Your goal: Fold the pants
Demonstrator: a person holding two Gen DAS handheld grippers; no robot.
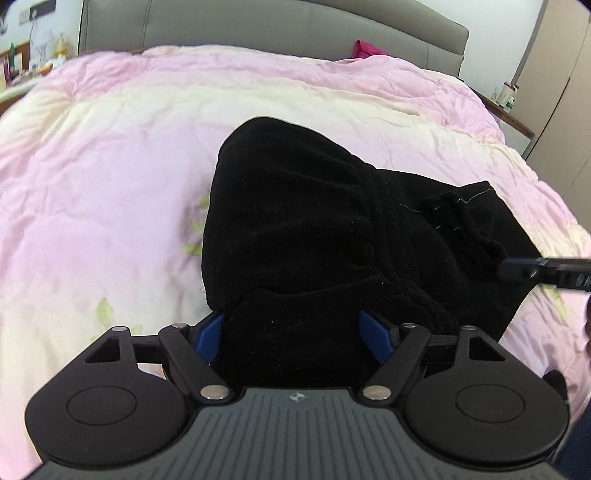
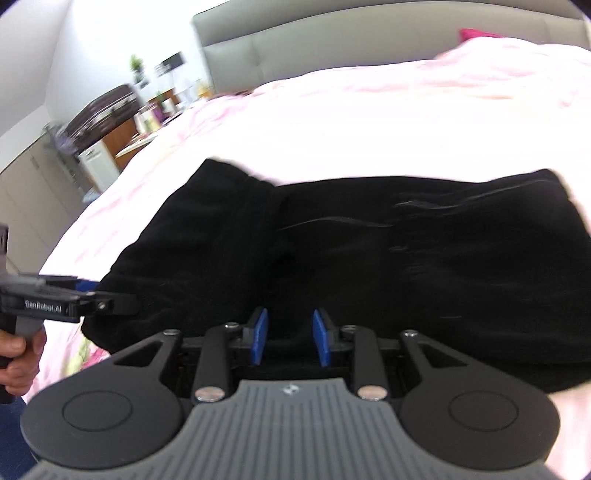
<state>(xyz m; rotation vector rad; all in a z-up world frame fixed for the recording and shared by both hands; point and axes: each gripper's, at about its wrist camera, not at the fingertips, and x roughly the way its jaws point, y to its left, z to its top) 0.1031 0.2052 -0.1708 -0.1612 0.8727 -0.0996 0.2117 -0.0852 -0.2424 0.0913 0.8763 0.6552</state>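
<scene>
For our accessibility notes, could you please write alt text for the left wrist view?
Black pants lie bunched on a pink quilt, with cloth between the left gripper's wide-apart blue pads. The right gripper reaches in at the right edge.

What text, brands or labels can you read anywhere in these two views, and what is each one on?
"GenRobot.AI": white lettering, slightly blurred, on the side of the left gripper at the left edge of the right wrist view.
A small round emblem without letters sits on each gripper's grey ribbed body.
Wall signs at top left of the left wrist view: too small and blurred to read.
Bottles on the side shelf: labels too small to read.
The black pants show no readable tag.
</scene>
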